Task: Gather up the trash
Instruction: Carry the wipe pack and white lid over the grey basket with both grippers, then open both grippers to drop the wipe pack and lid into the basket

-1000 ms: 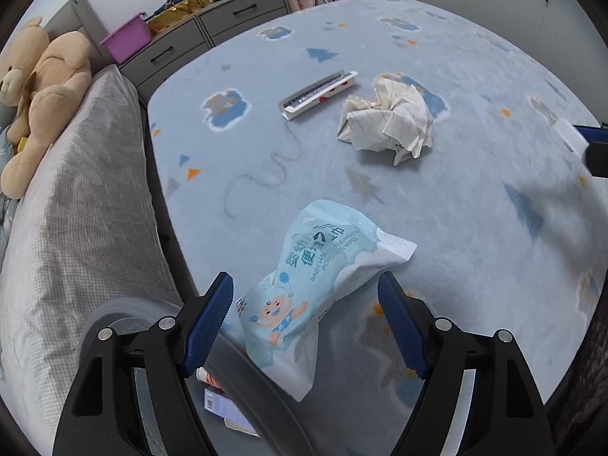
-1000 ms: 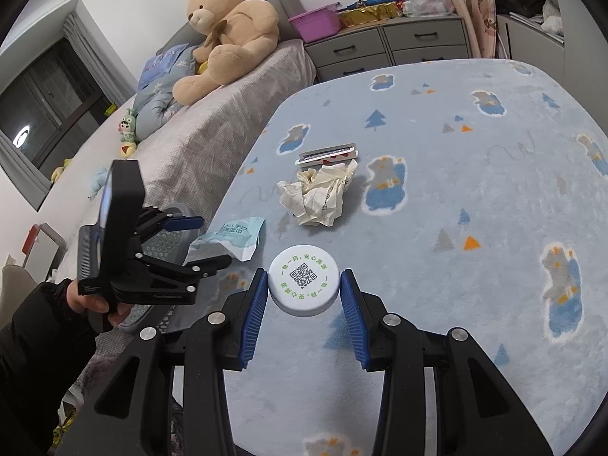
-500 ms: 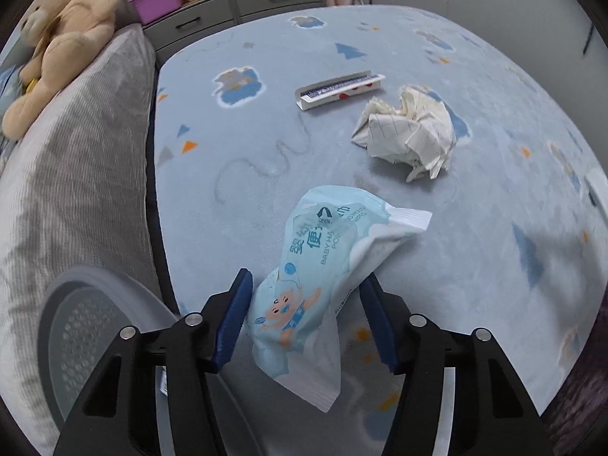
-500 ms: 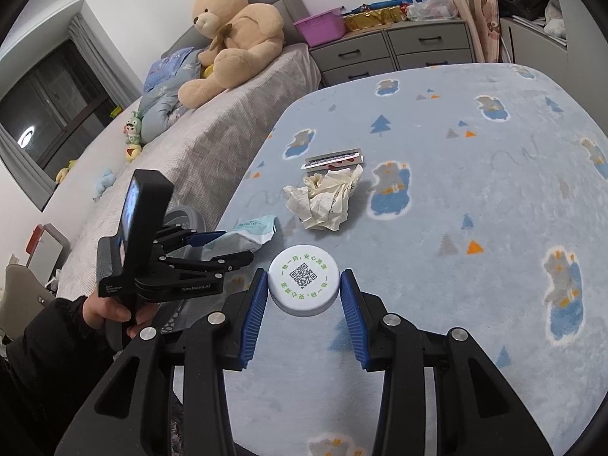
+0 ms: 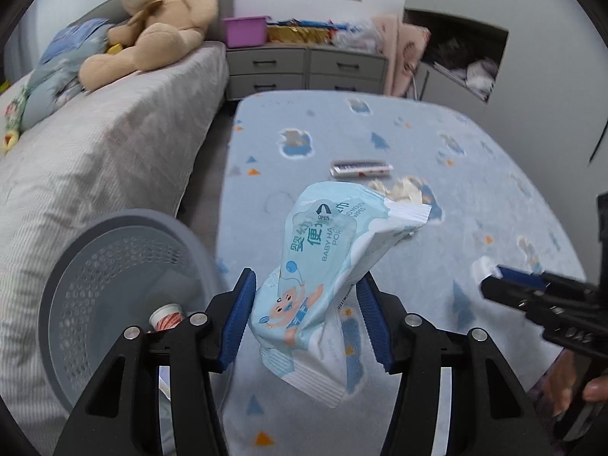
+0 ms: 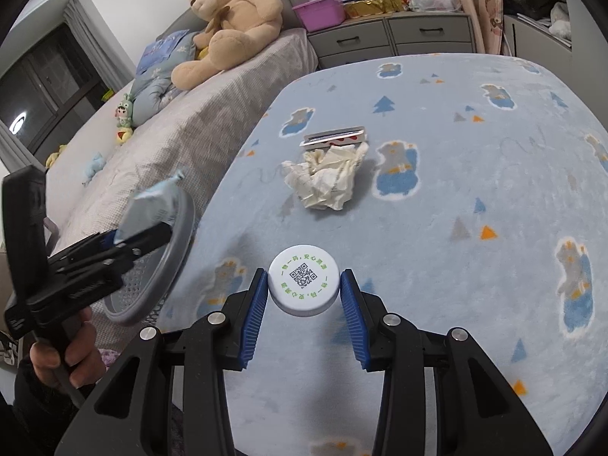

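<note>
My left gripper (image 5: 306,317) is shut on a light blue baby wipes pack (image 5: 330,262) and holds it in the air, just right of a grey perforated trash basket (image 5: 114,288); they also show in the right wrist view, the pack (image 6: 152,209) and the basket (image 6: 174,266). My right gripper (image 6: 302,317) is shut on a white round lid with a QR code (image 6: 304,283), above the blue rug. Crumpled paper (image 6: 326,178) and a flat silver wrapper (image 6: 334,137) lie on the rug farther away.
A grey bed (image 5: 95,159) with a teddy bear (image 5: 152,26) runs along the left. A grey dresser (image 5: 304,70) stands at the back. A small cup (image 5: 167,315) lies inside the basket. The blue patterned rug (image 6: 475,190) covers the floor.
My left gripper closed on the wipes pack, lifted it off the rug and tilted up, beside the basket. My right gripper has kept hold of the lid, nearly still.
</note>
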Motion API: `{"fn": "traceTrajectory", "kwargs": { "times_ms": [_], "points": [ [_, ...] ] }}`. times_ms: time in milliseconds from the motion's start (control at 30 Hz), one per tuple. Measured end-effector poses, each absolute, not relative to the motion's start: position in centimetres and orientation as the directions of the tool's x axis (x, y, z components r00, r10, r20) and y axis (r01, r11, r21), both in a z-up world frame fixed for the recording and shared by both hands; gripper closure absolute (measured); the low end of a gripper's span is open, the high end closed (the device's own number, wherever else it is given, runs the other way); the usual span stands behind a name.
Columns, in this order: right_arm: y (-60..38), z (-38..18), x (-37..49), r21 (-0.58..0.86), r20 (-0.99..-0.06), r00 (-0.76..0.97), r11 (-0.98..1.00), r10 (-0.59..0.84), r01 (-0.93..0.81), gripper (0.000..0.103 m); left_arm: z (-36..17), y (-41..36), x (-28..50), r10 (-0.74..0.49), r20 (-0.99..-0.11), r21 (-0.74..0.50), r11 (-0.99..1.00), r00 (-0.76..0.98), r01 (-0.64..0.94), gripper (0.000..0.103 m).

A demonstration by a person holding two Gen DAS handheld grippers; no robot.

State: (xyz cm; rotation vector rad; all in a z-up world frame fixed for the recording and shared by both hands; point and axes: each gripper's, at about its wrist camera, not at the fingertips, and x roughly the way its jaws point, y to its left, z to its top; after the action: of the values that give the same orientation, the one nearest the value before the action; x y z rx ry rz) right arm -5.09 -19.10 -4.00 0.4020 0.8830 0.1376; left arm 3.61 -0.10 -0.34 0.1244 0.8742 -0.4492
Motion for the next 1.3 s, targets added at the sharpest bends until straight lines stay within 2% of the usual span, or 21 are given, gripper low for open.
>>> {"fn": "traceTrajectory", "kwargs": {
  "times_ms": [200,367,667,900,1300],
  "points": [
    [-15.9,-2.6,-4.0,0.378,-0.71,0.635,0.925,0.306,-0.023,0.064,1.5,4.6,2.8,-0.267,-0.721,-0.089,0.951,0.64,0.296,0.05],
    [-11.7,-1.3,-1.8,0.374,-0.691,0.633,0.922,0.348,-0.099,0.064,2.6,8.5,3.3,-0.13,-0.695,-0.022,0.987,0.708,0.159,0.05],
    [-3.2,-0.5,3.2,0.354,-0.678,0.59,0.898,0.439,-0.261,0.064,1.8,14.7,4.8,0.064,-0.705,0.009,0.997,0.706,-0.082,0.05],
    [0.5,-1.3,5.6,0.334,-0.697,0.559,0.894,0.448,-0.3,0.064,0.2,16.3,5.8,0.123,-0.735,0.036,0.989,0.667,-0.142,0.05],
    [3.1,-2.9,7.1,0.299,-0.733,0.512,0.888,0.448,-0.349,0.064,-0.7,17.2,5.8,0.142,-0.744,0.053,0.987,0.653,-0.154,0.05]
  ]
}}
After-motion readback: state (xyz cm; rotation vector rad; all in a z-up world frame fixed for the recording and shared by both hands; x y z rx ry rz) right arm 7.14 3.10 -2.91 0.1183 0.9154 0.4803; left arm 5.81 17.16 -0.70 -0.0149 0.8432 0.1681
